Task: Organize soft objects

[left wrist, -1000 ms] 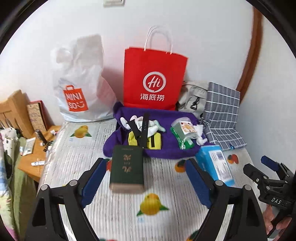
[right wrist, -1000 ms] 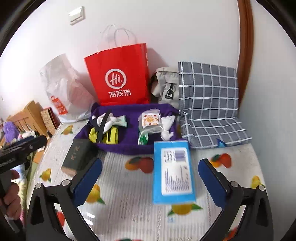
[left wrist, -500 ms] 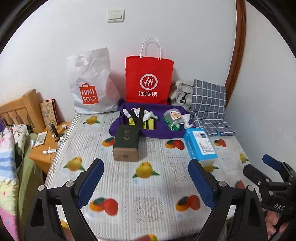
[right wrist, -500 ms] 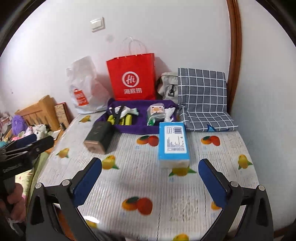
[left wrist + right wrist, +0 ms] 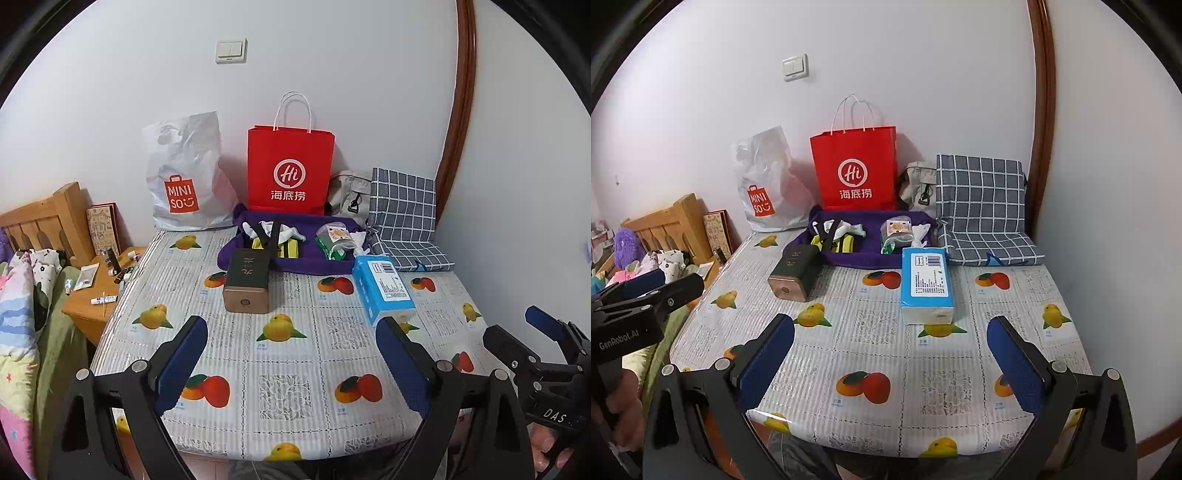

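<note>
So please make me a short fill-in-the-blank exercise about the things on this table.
1. The paper bag standing by the wall is coloured ____.
2. The blue tissue pack lies to the ____ of the dark green box in both views.
3. The checked cloth sits in the table's far ____ corner.

Missing words: red; right; right
</note>
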A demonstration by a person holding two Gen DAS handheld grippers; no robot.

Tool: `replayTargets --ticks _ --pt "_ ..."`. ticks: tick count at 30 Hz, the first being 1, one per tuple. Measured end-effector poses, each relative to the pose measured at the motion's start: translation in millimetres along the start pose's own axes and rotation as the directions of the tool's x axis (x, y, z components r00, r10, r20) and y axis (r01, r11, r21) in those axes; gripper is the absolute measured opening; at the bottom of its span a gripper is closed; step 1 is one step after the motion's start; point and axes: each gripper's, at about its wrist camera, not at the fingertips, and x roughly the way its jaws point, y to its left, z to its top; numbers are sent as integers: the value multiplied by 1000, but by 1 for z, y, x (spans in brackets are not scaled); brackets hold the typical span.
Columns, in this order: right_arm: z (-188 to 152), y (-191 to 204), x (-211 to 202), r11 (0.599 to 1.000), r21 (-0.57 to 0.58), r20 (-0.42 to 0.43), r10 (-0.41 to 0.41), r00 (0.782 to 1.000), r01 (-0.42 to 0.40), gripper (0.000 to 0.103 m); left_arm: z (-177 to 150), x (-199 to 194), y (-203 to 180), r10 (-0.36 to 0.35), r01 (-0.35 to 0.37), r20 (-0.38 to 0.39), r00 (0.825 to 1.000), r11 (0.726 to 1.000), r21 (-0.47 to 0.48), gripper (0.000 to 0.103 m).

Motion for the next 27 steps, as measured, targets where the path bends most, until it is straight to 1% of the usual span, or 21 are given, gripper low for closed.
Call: replayTargets --ticks 9,27 --pt "-3 -5 -8 1000 18 9 -3 1000 3 103 -3 -8 -5 6 -6 7 1000 1000 8 93" --pt "-5 -5 -14 1000 22 17 -1 1000 1 103 -3 -9 -4 5 -5 6 1000 1000 10 93"
